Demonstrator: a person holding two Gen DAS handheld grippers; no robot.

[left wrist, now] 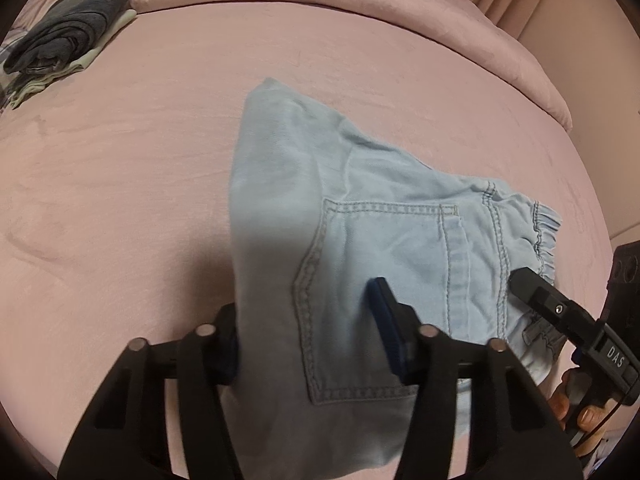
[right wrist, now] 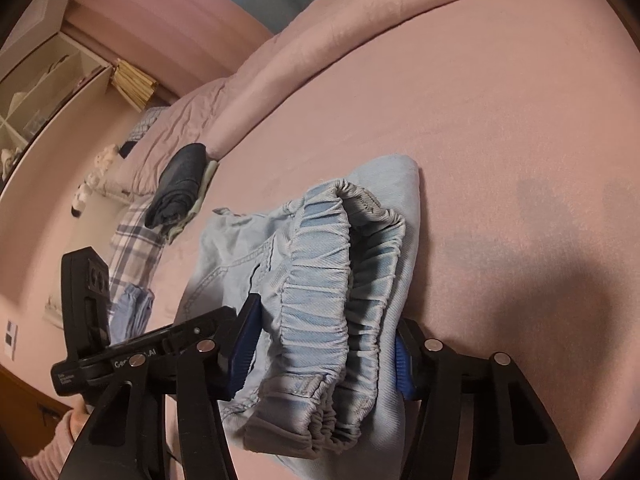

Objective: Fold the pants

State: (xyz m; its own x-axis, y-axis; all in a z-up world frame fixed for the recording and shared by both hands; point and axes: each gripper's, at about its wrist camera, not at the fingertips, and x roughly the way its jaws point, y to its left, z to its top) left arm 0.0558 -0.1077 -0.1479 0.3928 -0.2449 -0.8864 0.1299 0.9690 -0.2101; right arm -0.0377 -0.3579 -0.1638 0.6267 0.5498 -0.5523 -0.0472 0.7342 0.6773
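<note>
Straddling the pale-blue pants point(left wrist: 360, 208), the left gripper point(left wrist: 308, 328) had its blue-padded jaws either side of a folded edge beside the stitched back pocket point(left wrist: 380, 280); whether the pads actually pinched, I could not tell. The right gripper point(right wrist: 324, 344) likewise bracketed the gathered elastic waistband point(right wrist: 340, 264), grip unclear, seemingly so both ends could be lifted together. Beyond the jaws, the soft, limp denim lay bunched on a smooth pink bedspread point(left wrist: 140, 180); well apart sat a dark folded garment point(left wrist: 68, 28).
</note>
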